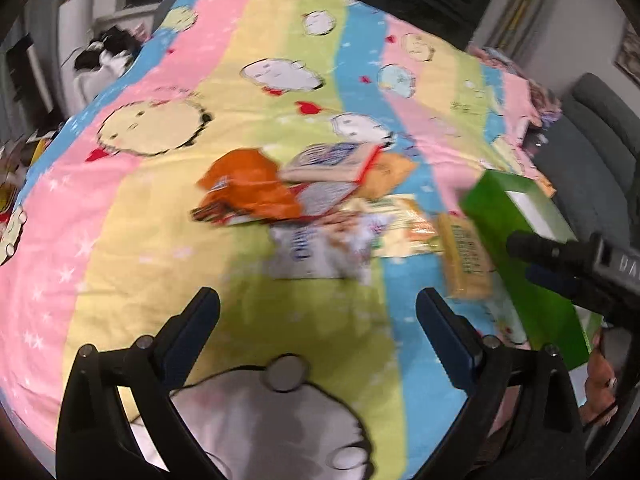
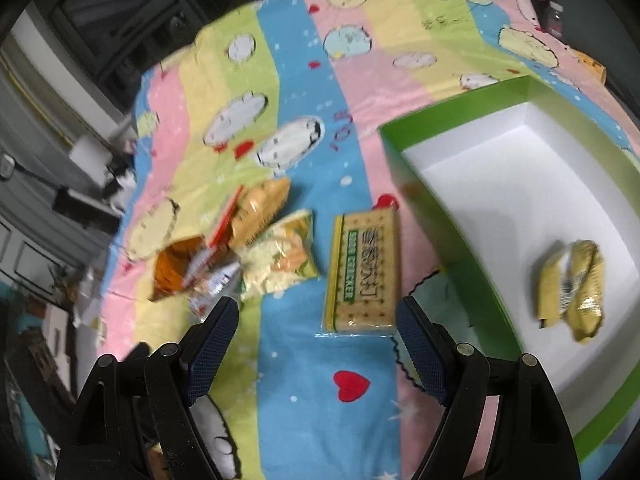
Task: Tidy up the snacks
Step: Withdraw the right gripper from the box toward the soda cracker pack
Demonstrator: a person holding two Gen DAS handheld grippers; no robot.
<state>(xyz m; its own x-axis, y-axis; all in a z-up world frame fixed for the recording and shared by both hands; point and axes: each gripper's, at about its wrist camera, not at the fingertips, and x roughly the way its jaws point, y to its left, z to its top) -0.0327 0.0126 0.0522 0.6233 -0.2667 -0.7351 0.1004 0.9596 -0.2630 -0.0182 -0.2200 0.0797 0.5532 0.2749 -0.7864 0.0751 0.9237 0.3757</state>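
Both grippers spread wide, empty: right gripper (image 2: 318,334) over soda cracker pack (image 2: 364,270) on bedspread (image 2: 320,432), beside green box (image 2: 452,240) holding yellow snack packets (image 2: 572,290); left gripper (image 1: 318,320) near snack pile (image 1: 296,196).

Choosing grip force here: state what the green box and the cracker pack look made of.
Green box: seemingly cardboard, glossy green outside, matte white inside; thin, straight walls with crisp folded corners suggest it.
Cracker pack: probably clear plastic film over printed wrap; glare and a transparent sealed edge at its near end show it.
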